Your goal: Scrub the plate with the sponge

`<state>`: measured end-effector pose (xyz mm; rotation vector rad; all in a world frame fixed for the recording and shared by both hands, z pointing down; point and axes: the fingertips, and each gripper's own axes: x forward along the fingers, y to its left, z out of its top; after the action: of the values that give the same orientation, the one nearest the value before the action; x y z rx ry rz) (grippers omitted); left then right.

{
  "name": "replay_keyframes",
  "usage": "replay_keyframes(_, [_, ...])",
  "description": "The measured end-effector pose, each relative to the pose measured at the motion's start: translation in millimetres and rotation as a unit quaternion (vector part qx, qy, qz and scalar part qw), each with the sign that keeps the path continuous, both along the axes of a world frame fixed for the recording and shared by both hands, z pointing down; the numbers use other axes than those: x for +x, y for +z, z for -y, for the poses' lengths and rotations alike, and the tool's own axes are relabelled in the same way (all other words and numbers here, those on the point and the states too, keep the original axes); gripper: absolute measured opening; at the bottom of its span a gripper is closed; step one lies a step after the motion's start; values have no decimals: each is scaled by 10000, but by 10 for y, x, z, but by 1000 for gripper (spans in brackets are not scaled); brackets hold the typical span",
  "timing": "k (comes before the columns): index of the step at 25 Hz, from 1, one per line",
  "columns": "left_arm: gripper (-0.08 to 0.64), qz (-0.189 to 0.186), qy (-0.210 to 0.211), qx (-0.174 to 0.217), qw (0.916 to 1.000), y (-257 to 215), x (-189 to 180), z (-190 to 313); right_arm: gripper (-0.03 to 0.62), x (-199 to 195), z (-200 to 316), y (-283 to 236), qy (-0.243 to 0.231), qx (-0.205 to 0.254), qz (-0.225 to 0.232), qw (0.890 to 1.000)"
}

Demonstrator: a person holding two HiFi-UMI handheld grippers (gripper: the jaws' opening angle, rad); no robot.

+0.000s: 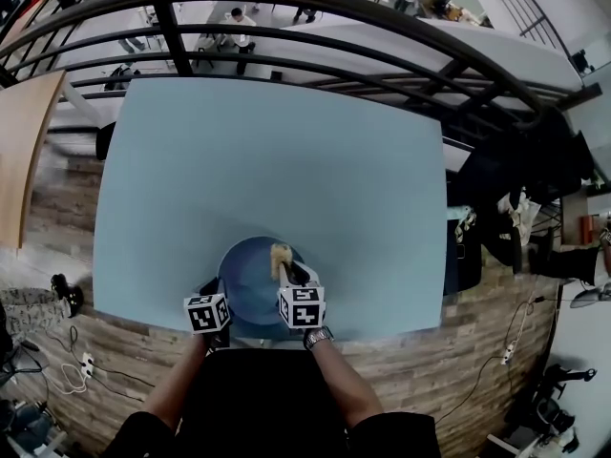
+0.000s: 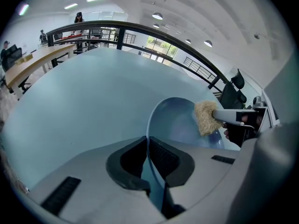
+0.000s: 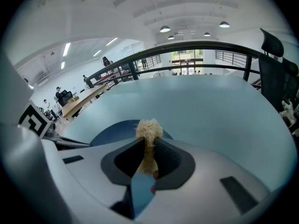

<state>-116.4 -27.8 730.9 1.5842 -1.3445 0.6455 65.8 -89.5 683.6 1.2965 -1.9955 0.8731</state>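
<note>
Plate (image 2: 175, 120) rim sits pinched in my left gripper (image 2: 148, 148) (tilted up); my right gripper (image 3: 148, 146) clamps the sponge (image 3: 149, 127) against its face.

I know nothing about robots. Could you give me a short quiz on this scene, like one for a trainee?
1. Multiple choice: what is the right gripper holding?
A) a brush
B) a tan, fibrous sponge
C) nothing
2. True or false: the left gripper is shut on the rim of the blue plate.
3. Fill in: in the head view, the plate sits at the table's ____ edge (near or far).

Key: 1 B; 2 true; 3 near.
</note>
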Motion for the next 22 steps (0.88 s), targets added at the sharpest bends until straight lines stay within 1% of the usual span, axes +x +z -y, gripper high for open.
replay_keyframes(7, [6, -12, -17, 11, 10000, -3, 0, 0, 64, -264, -78, -39, -293, 3, 141, 9995])
replay_keyframes(12, [8, -9, -35, 14, 10000, 4, -5, -1, 64, -636, -187, -35, -756, -62, 326, 9966])
replay_keyframes(16, [7, -4, -77, 2, 10000, 8, 10, -11, 65, -882, -270, 5, -1108, -97, 382, 9931])
replay_keyframes(22, [7, 11, -102, -29, 9999, 4, 8, 15, 66, -1109, -299, 2, -1313, -175, 508, 9899])
